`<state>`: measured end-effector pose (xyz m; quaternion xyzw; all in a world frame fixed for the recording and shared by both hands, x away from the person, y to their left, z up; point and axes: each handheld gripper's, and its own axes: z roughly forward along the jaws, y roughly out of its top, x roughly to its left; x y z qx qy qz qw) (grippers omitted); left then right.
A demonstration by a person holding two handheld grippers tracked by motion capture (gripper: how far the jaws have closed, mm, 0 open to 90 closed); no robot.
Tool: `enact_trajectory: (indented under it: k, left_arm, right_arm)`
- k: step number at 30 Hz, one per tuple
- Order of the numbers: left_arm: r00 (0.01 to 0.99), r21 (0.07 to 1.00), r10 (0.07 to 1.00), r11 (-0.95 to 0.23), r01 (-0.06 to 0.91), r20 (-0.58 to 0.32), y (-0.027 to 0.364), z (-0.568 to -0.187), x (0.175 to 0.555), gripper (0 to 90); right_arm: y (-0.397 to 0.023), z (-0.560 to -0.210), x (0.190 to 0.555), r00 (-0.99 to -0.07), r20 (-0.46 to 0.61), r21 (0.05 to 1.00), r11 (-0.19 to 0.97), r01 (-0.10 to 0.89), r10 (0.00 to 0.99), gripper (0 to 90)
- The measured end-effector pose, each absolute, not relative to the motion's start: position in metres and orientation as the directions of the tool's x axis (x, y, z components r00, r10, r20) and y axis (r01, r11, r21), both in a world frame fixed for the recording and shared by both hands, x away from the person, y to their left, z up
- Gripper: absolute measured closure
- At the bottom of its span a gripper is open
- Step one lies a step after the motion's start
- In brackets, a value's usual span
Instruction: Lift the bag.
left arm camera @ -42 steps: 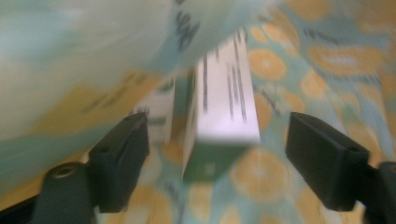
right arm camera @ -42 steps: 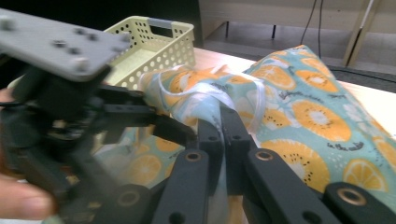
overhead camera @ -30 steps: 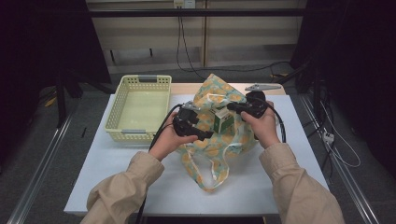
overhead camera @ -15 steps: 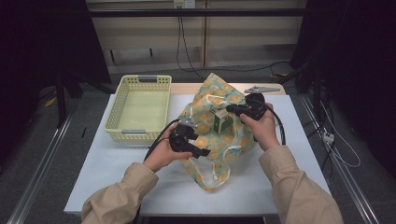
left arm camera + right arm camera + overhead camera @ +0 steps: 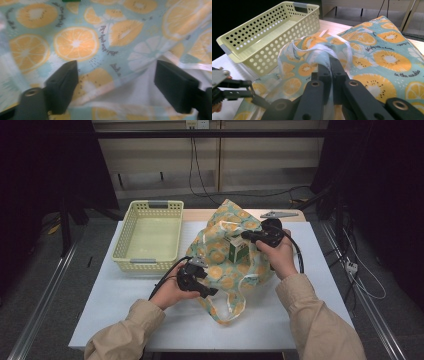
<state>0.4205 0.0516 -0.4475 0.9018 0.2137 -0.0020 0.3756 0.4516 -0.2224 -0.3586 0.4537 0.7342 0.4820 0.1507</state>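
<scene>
With the right tongs (image 5: 329, 75) clamped on the strap of the bag (image 5: 225, 255) at the frame's centre, we should bring the wide-open left tongs (image 5: 115, 82) onto the near hem and spread the mouth around the carton (image 5: 239, 249).

cursive print on fruit-pattern bag (image 5: 387, 50), "in the cooling" partly legible

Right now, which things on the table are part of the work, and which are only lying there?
In use:
- fabric bag, its edge clamped by the right gripper
- green carton in the bag
- left gripper, open at the bag

Lying about:
- yellow basket
- grey plate
</scene>
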Motion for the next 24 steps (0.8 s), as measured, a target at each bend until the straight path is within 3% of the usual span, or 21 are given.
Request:
enact_trajectory:
  k: [1, 4, 6, 11, 24]
  left_arm:
    - [0.9, 0.672, 0.41, -0.627, 0.394, -0.146, 0.051, -0.447, 0.421, 43.4]
    - [0.891, 0.676, 0.428, -0.612, 0.411, -0.155, 0.055, -0.442, 0.424, 78.7]
    - [0.876, 0.689, 0.451, -0.581, 0.432, -0.169, 0.059, -0.432, 0.426, 88.8]
    - [0.862, 0.754, 0.473, -0.497, 0.43, -0.18, 0.065, -0.379, 0.434, 90.0]
    - [0.863, 0.881, 0.5, -0.371, 0.295, -0.078, 0.048, -0.235, 0.464, 90.0]
  right_arm:
    - [-0.223, -0.358, 0.452, -0.544, 0.215, 0.844, 0.126, 0.521, 0.811, 89.5]
    - [-0.226, -0.356, 0.451, -0.54, 0.216, 0.845, 0.12, 0.521, 0.814, 89.5]
    - [-0.229, -0.354, 0.451, -0.537, 0.215, 0.848, 0.116, 0.517, 0.816, 89.6]
    - [-0.235, -0.343, 0.449, -0.533, 0.209, 0.855, 0.111, 0.506, 0.819, 89.6]
    - [-0.24, -0.276, 0.457, -0.553, 0.157, 0.899, 0.113, 0.424, 0.818, 89.7]
